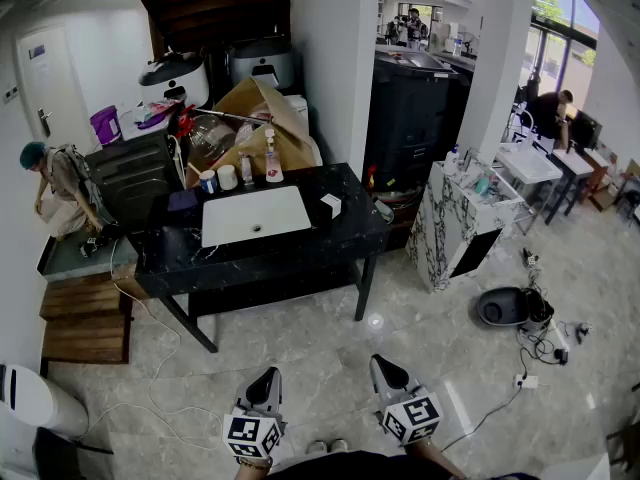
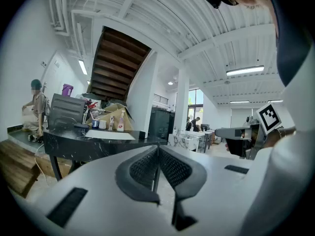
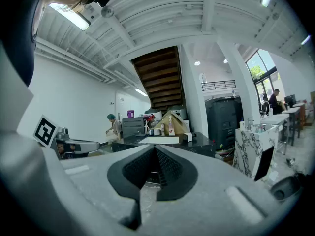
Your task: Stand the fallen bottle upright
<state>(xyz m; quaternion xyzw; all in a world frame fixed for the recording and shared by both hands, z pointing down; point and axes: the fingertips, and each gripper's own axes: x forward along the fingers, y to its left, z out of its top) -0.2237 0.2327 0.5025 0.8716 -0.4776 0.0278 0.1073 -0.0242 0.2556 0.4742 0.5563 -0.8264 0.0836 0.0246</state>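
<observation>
Both grippers hang low over the floor, well short of the black table [image 1: 300,253]. My left gripper [image 1: 266,376] has its pads pressed together with nothing between them [image 2: 157,149]. My right gripper [image 1: 385,363] is likewise shut and empty [image 3: 156,147]. At the table's back edge stand a pale spray bottle [image 1: 272,160], a small bottle [image 1: 246,168] and two cups [image 1: 218,179]. At this distance I can make out no bottle lying on its side. A white basin [image 1: 255,215] lies in the tabletop, with a small white box [image 1: 331,205] to its right.
A person [image 1: 60,183] crouches left of the table beside wooden steps [image 1: 85,318]. A marble-patterned cabinet [image 1: 455,223] stands to the right. A round grey device [image 1: 505,306] and cables lie on the floor. Cardboard boxes [image 1: 260,118] are stacked behind the table.
</observation>
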